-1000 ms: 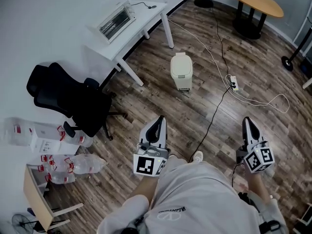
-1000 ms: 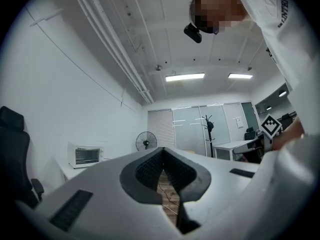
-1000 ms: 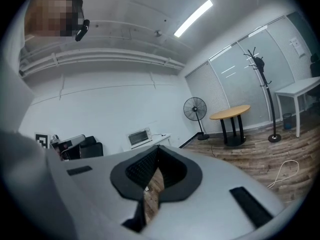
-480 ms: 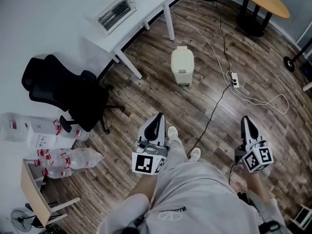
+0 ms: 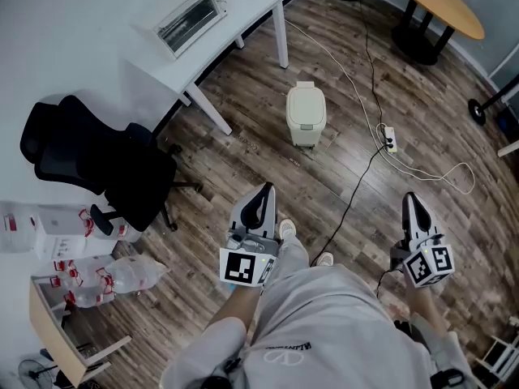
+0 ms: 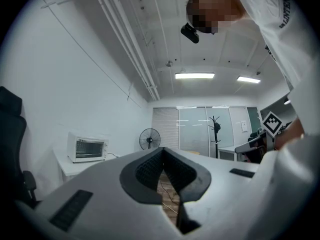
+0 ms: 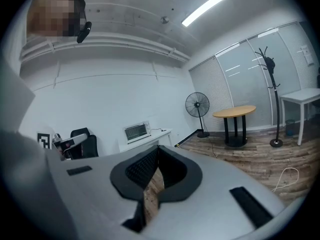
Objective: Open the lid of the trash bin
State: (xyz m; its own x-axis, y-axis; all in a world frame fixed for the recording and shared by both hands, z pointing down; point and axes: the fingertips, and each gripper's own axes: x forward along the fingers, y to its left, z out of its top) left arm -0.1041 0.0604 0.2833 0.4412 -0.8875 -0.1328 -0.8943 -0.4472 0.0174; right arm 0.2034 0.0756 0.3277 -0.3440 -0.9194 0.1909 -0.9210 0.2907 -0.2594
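The trash bin (image 5: 306, 113) is small and cream-coloured. It stands on the wooden floor ahead of me with its lid down. Both grippers are held at waist height well short of it, pointing forward. My left gripper (image 5: 266, 190) is shut with nothing between its jaws, and its dark pads (image 6: 150, 166) meet at the tip. My right gripper (image 5: 409, 200) is also shut and empty, its pads (image 7: 145, 166) closed together. The bin does not show in either gripper view.
A white desk (image 5: 231, 39) with a toaster oven (image 5: 188, 20) stands to the bin's left, and a black office chair (image 5: 105, 164) nearer left. Cables and a power strip (image 5: 391, 142) lie right of the bin. A round wooden table (image 5: 438, 2) is far right, water bottles (image 5: 97, 278) lower left.
The person has stepped forward, so the chair and bottles slide left and down in the head view. Both grippers stay shut in about the same place.
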